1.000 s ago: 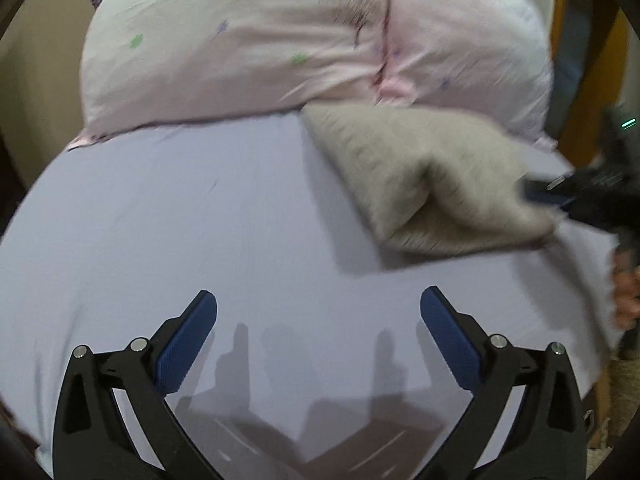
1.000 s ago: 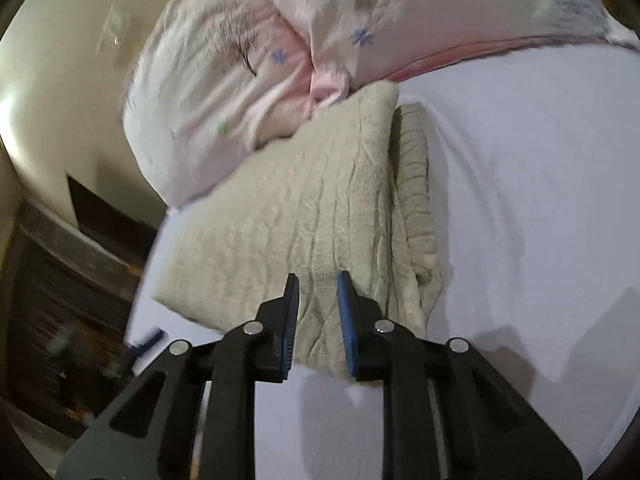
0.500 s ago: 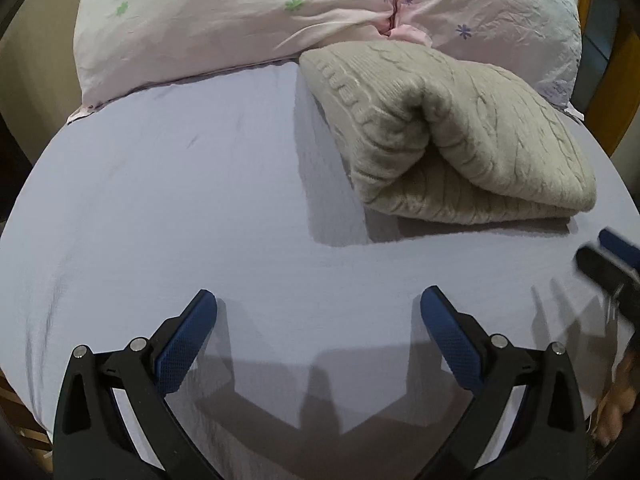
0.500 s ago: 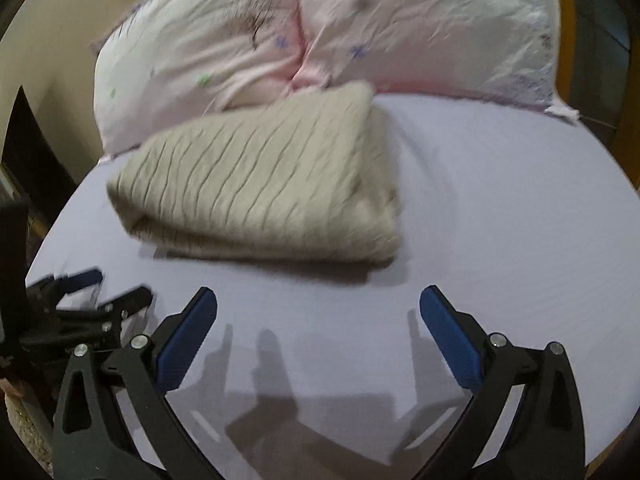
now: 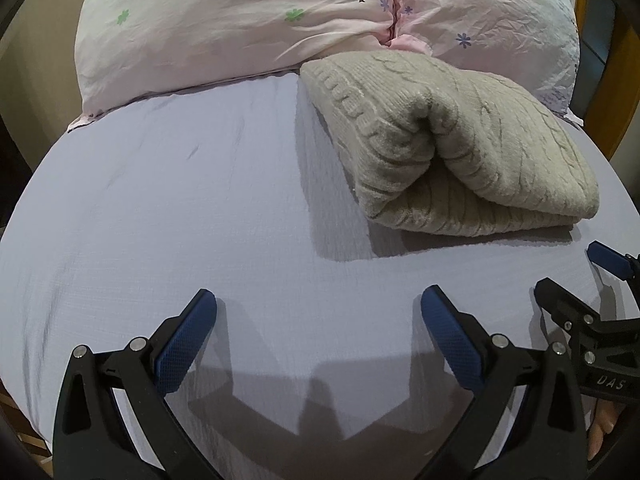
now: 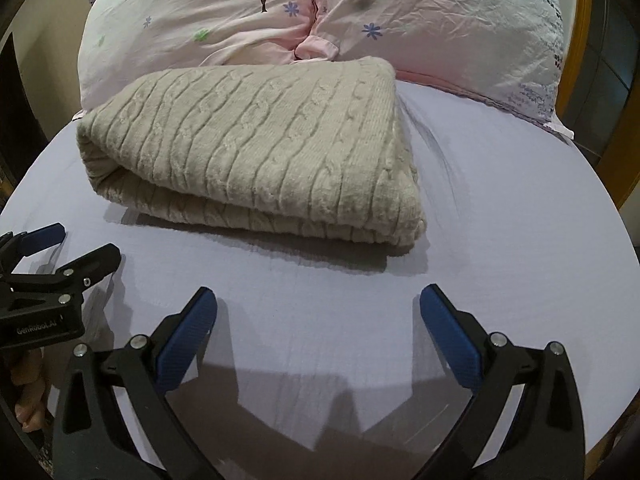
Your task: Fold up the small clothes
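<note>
A beige cable-knit sweater (image 5: 452, 148) lies folded on the lilac bed sheet (image 5: 180, 208), its far edge against the pillows. It also shows in the right wrist view (image 6: 256, 152). My left gripper (image 5: 318, 312) is open and empty, low over the sheet in front and to the left of the sweater. My right gripper (image 6: 318, 312) is open and empty, in front of the sweater. The right gripper shows at the right edge of the left wrist view (image 5: 576, 276). The left gripper shows at the left edge of the right wrist view (image 6: 68, 246).
Two pink floral pillows (image 5: 240, 24) (image 6: 440, 20) lie side by side at the head of the bed. A wooden bed frame (image 6: 624, 140) stands on the right. The sheet (image 6: 520, 220) stretches to the right of the sweater.
My right gripper let go of the sweater, opened and drew back toward the near edge of the bed. The sweater now lies flat. The left gripper stayed open.
</note>
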